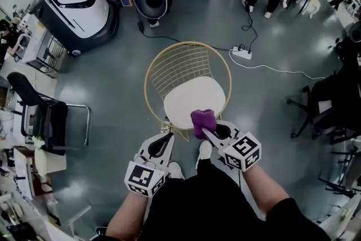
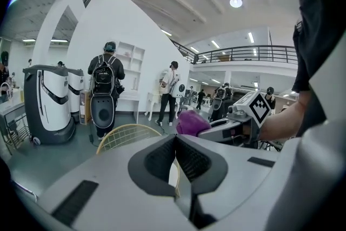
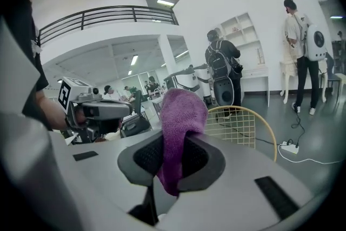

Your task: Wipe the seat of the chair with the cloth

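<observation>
Since wiping hadn't started, my R hand-held gripper (image 1: 207, 131) pinched cloth (image 1: 203, 119) over seat (image 1: 183, 100) front, prob. to press down; L hand-held gripper (image 1: 167, 140) sat closed, empty.

My purple cloth (image 1: 203, 121), bunched, pinched between my right fingers (image 3: 203, 162), over the front edge of the chair's white seat (image 1: 189, 101)

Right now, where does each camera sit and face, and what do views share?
Head view: on head, facing down at gold wire chair; forearms show.
Left gripper view: rides left hand-held gripper, faces chair; shut jaws show.
Right gripper view: rides right hand-held gripper, faces chair; jaws grip purple cloth.
All share chair, cloth.
</observation>
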`<state>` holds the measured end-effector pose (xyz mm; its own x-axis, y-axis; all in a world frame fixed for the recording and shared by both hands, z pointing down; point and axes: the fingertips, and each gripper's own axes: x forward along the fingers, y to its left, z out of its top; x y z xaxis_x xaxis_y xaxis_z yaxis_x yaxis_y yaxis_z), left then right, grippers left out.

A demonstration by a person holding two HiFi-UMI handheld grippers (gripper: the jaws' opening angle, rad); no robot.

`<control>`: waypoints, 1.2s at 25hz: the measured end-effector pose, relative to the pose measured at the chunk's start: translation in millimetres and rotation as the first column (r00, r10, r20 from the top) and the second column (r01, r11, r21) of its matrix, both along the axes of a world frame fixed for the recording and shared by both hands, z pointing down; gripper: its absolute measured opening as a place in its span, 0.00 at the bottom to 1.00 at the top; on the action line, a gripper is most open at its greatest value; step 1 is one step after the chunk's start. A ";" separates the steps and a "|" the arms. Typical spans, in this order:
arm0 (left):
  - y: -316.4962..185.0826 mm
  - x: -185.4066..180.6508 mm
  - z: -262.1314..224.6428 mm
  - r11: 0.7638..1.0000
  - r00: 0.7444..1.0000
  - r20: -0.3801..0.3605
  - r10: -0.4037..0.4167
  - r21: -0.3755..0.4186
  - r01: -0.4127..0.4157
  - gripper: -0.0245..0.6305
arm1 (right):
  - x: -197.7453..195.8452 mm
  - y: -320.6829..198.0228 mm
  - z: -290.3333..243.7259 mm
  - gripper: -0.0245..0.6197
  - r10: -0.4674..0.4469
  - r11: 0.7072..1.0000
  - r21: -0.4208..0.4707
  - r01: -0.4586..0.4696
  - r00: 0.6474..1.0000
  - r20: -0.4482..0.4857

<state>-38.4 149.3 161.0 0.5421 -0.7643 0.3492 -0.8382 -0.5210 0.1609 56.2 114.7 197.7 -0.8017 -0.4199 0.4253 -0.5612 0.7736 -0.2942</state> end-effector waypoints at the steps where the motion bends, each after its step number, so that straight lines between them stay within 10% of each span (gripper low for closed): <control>1: 4.6 -4.7 -1.7 1.000 1.000 -0.003 0.011 0.005 -0.011 0.05 | -4.0 5.6 -2.6 0.14 0.021 1.000 0.004 -0.021 1.000 0.004; 15: 71.4 -55.7 2.4 0.989 0.989 -0.043 0.144 0.018 -0.144 0.05 | -42.7 89.2 -21.5 0.14 0.213 0.975 0.061 -0.211 0.977 -0.015; 30: 94.6 -83.0 6.5 0.990 0.988 -0.058 0.141 0.024 -0.139 0.05 | -67.7 112.1 -24.9 0.14 0.215 0.974 0.086 -0.212 0.976 -0.035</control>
